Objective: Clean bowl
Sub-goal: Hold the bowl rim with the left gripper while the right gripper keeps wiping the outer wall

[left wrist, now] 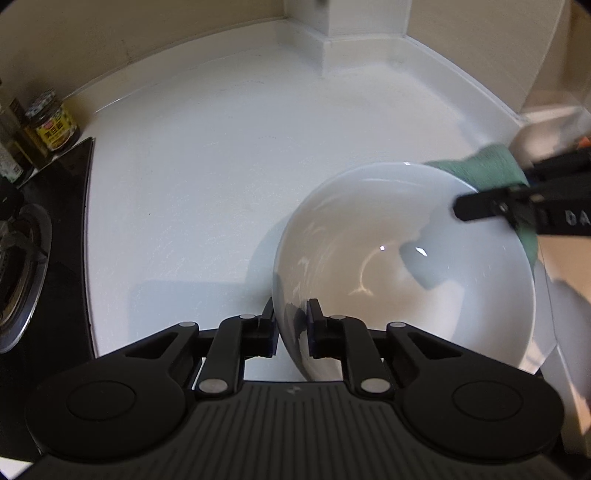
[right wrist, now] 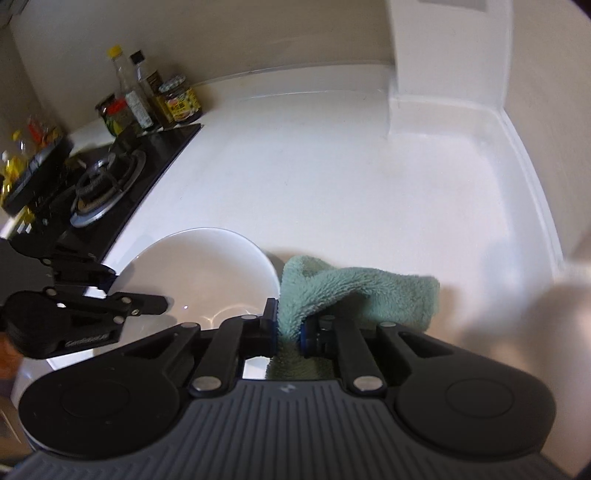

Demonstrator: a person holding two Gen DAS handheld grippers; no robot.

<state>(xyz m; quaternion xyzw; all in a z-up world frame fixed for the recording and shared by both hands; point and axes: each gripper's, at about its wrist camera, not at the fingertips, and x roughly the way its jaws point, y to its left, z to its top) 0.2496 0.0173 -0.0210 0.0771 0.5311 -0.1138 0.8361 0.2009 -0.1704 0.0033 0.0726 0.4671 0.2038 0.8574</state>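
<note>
At nine o'clock in the left wrist view, a gas burner [left wrist: 18,273] is sitting in a black stove top [left wrist: 70,229], and a yellow-labelled jar [left wrist: 51,123] is standing behind it at ten o'clock against the wall. The white bench [left wrist: 221,166] is spreading across the middle toward a boxed corner post [left wrist: 354,26] at twelve o'clock. The left gripper [left wrist: 290,319] is sitting at six o'clock, its jaws closed down to a narrow gap and pinching the near rim of the white bowl [left wrist: 369,258], one finger outside the wall and one inside. The bowl is tilting, its mouth facing the camera, low over the bench at four o'clock. At three o'clock the green cloth [left wrist: 487,166] is draping over the bowl's far rim, with the right gripper [left wrist: 491,195] reaching in beside it.

In the right wrist view, bottles [right wrist: 129,88] are clustering at eleven o'clock behind the stove. The bowl is lying at eight o'clock, with the left gripper clamped on its left edge. The right gripper's jaws, at six o'clock, are nearly closed and squeezing a fold of the cloth, which is bunching just beside the bowl's right rim.
</note>
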